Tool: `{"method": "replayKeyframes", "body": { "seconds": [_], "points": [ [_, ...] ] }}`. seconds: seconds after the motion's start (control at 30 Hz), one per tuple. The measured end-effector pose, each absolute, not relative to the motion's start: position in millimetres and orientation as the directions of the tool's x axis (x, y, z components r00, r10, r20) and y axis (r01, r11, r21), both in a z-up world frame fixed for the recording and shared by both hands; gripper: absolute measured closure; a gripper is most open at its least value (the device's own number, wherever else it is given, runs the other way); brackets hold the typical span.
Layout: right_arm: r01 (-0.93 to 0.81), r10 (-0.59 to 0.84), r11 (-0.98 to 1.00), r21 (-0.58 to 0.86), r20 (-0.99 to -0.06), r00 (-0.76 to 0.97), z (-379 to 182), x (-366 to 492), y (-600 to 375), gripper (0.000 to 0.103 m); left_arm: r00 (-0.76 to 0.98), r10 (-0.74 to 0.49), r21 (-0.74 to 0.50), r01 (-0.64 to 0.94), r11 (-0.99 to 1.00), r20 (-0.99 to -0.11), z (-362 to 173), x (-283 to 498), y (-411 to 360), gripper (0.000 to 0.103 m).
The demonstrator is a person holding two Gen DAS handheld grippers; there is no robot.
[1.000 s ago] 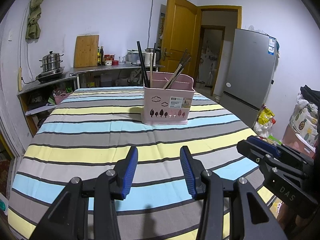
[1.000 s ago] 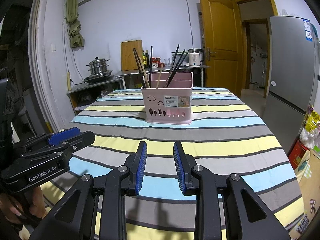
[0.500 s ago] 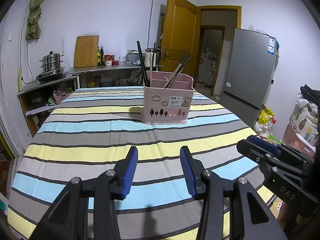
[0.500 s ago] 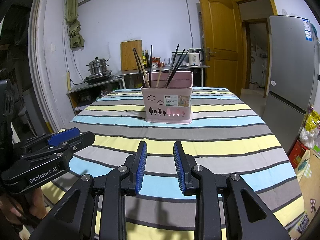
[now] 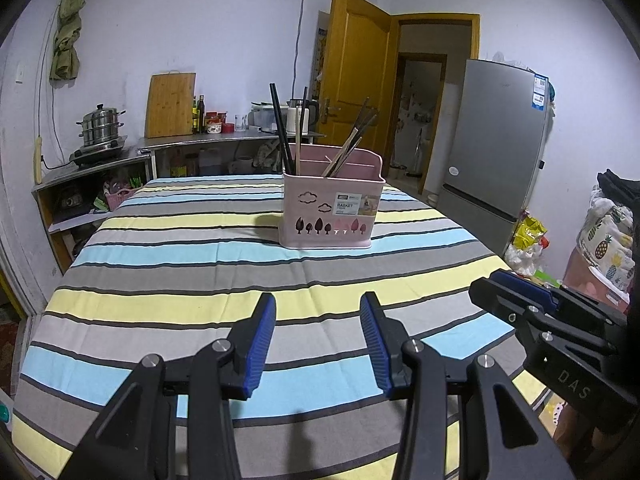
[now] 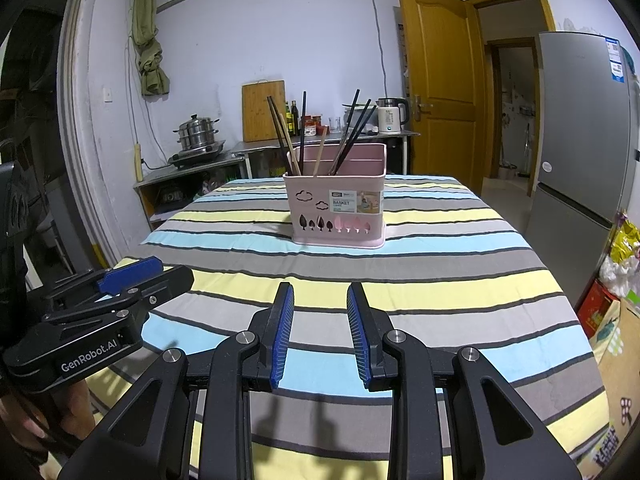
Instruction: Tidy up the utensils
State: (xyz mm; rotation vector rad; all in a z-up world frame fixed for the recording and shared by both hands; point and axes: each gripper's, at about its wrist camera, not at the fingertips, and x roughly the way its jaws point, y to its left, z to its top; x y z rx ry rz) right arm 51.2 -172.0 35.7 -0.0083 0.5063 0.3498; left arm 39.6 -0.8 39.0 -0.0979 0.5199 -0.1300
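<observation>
A pink utensil basket (image 5: pixel 332 210) stands upright on the striped tablecloth (image 5: pixel 180 280), past the table's middle. It also shows in the right wrist view (image 6: pixel 338 210). Several dark and wooden chopsticks (image 5: pixel 282 128) (image 6: pixel 352 132) stand in it, leaning. My left gripper (image 5: pixel 318 340) is open and empty, low over the near part of the table, well short of the basket. My right gripper (image 6: pixel 320 332) is open and empty, also short of the basket. Each gripper shows in the other's view, the right one (image 5: pixel 536 312) and the left one (image 6: pixel 120 284).
A steel counter (image 5: pixel 224 142) with a cutting board, bottles, a kettle and a steamer pot (image 5: pixel 98 130) runs along the back wall. A grey fridge (image 5: pixel 496 152) and an open wooden door (image 5: pixel 356 80) stand to the right. Bags (image 5: pixel 528 236) lie on the floor by the table's right edge.
</observation>
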Motion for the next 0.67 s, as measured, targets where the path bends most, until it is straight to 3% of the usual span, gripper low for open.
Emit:
{"method": "replayKeyframes", "body": {
  "seconds": [0.67],
  "points": [
    [-0.329, 0.325, 0.941, 0.078, -0.478, 0.816, 34.5, 49.3, -172.0, 0.075, 0.865, -0.15, -0.128, 0.1, 0.987, -0.479, 39.3, 39.2, -0.3, 0.057]
  ]
}}
